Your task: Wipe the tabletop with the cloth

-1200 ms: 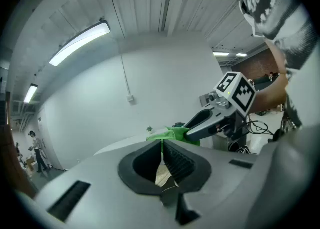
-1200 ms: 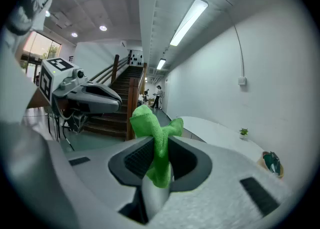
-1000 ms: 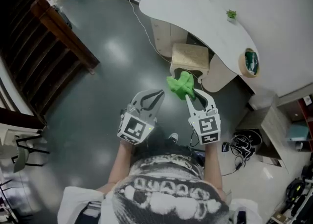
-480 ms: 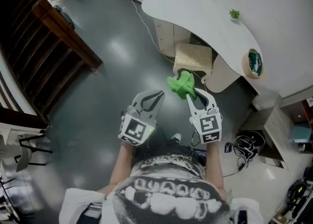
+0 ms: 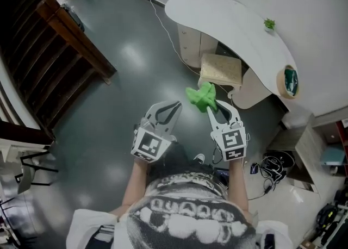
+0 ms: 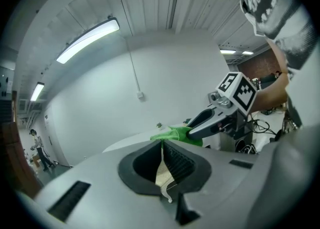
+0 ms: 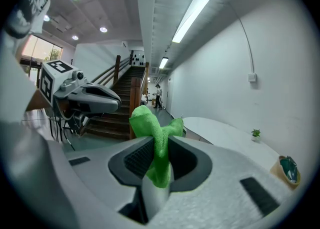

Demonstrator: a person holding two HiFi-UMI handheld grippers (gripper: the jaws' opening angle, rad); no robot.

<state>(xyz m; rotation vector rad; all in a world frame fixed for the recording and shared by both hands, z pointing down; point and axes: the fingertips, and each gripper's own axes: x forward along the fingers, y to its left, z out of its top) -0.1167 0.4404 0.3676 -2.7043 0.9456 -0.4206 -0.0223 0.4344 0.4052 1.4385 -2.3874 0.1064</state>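
Carry cloth (image 5: 200,96), pinched in right gripper (image 5: 215,104) fingers (image 7: 136,159) (left gripper (image 5: 179,103) pressed together, empty), to desk (image 5: 228,19); flatten before wiping.

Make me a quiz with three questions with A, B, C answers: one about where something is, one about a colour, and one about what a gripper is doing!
1. Where does the small plant stand?
A) on the white tabletop
B) in a sink
C) on a bookshelf

2. What colour is the cloth?
A) red
B) green
C) blue

3. What is the right gripper doing?
A) hanging open and empty
B) pressing the cloth on the tabletop
C) pinching the cloth in the air

Answers:
1 A: the head view shows the plant near the tabletop's far edge.
2 B: it is bright green in every view.
3 C: the right gripper view shows the jaws shut on the cloth, away from the tabletop.
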